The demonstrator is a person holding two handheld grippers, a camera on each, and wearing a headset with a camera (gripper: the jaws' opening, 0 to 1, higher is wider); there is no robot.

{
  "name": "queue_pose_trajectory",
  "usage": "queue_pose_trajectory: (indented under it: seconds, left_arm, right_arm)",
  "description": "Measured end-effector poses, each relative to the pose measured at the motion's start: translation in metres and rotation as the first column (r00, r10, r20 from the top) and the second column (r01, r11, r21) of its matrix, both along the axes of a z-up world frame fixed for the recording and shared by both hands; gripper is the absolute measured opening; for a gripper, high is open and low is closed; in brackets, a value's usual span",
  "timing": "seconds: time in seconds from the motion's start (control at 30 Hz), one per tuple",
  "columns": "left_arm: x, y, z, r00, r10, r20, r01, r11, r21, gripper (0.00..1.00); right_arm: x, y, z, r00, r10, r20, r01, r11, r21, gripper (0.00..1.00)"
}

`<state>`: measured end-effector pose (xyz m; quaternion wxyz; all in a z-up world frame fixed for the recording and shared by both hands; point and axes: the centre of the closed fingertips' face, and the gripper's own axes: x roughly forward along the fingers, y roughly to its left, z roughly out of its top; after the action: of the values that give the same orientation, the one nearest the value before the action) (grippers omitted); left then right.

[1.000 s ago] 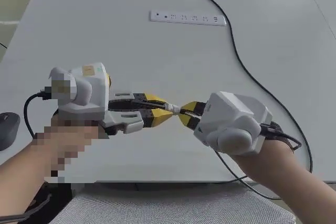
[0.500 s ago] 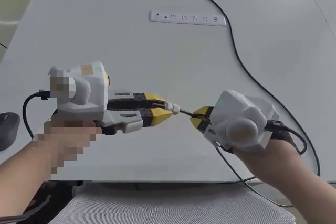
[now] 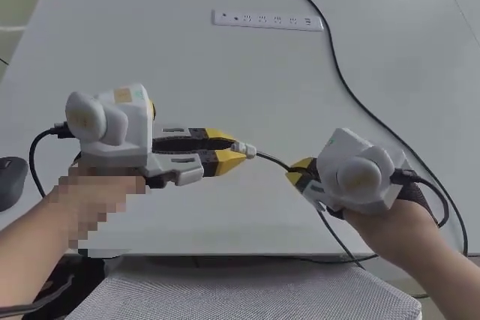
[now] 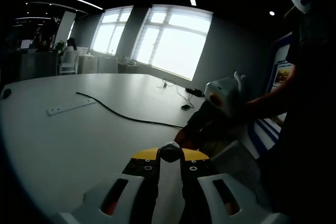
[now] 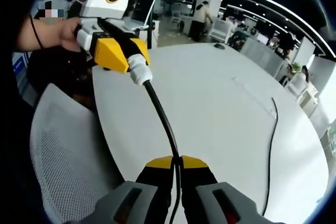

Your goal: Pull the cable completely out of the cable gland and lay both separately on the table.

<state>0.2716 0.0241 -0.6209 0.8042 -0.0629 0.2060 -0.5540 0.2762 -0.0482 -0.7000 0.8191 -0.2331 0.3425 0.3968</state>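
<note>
**Operator:** Head view first. What am I holding?

**Spotter:** Your yellow-tipped left gripper [image 3: 240, 153] is clamped on the small white plastic cable gland [image 3: 244, 150], in the air over the near edge of the white table [image 3: 187, 65]. The thin black cable [image 3: 274, 160] runs right from the gland into your right gripper [image 3: 301, 173], whose jaws pinch it. Neither piece lies on the table. At the far side you have a white power strip [image 3: 268, 21], and a long black cord [image 3: 360, 106] runs from near it towards you on the right.

**Operator:** And the left gripper view?

**Spotter:** Your jaws stand narrow, closed round the gland [image 4: 170, 151]. The table spreads to the left, with the power strip [image 4: 63, 109] far off.

**Operator:** The right gripper view?

**Spotter:** Your jaws are closed on the cable [image 5: 164, 121]. It climbs up and left into the gland [image 5: 138, 71], so the cable is not out yet. The left gripper's yellow tips hold the gland there, with the table on the right.
</note>
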Motion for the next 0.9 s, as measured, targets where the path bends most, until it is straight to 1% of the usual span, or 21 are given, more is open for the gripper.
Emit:
queue_pose_trajectory:
  seconds: [0.07,0.23,0.33,0.47,0.57,0.77,0.9]
  left_arm:
    - [0.000,0.000,0.000,1.000,0.000,0.001,0.000,1.000,0.000,0.15]
    - [0.001,0.001,0.000,1.000,0.002,-0.001,-0.002,1.000,-0.002,0.15]
    - [0.001,0.003,0.000,1.000,0.006,-0.004,-0.006,1.000,-0.005,0.15]
    - [0.001,0.005,-0.001,1.000,0.006,-0.005,-0.006,1.000,-0.002,0.15]
    - [0.001,0.006,-0.001,1.000,0.013,-0.010,-0.013,1.000,-0.011,0.15]
    - [-0.001,0.006,-0.002,1.000,0.015,-0.005,-0.015,1.000,-0.005,0.15]
    - [-0.002,0.006,0.000,1.000,0.015,-0.002,-0.015,1.000,-0.009,0.15]
  right_arm:
    - [0.000,-0.002,-0.001,1.000,-0.015,-0.008,0.015,1.000,0.000,0.00]
    - [0.000,-0.006,-0.005,1.000,-0.022,-0.012,0.022,1.000,-0.010,0.00]
    - [-0.002,-0.007,-0.009,0.999,-0.023,-0.031,0.022,1.000,-0.011,0.00]
    - [-0.002,-0.008,-0.011,1.000,-0.016,-0.025,0.015,1.000,-0.024,0.00]
    - [-0.001,-0.008,-0.011,1.000,-0.013,-0.021,0.012,0.999,-0.029,0.00]
    - [-0.001,-0.010,-0.012,1.000,-0.001,-0.013,0.001,0.999,-0.046,0.00]
    - [-0.001,-0.015,-0.012,1.000,-0.014,-0.015,0.013,0.999,-0.052,0.00]
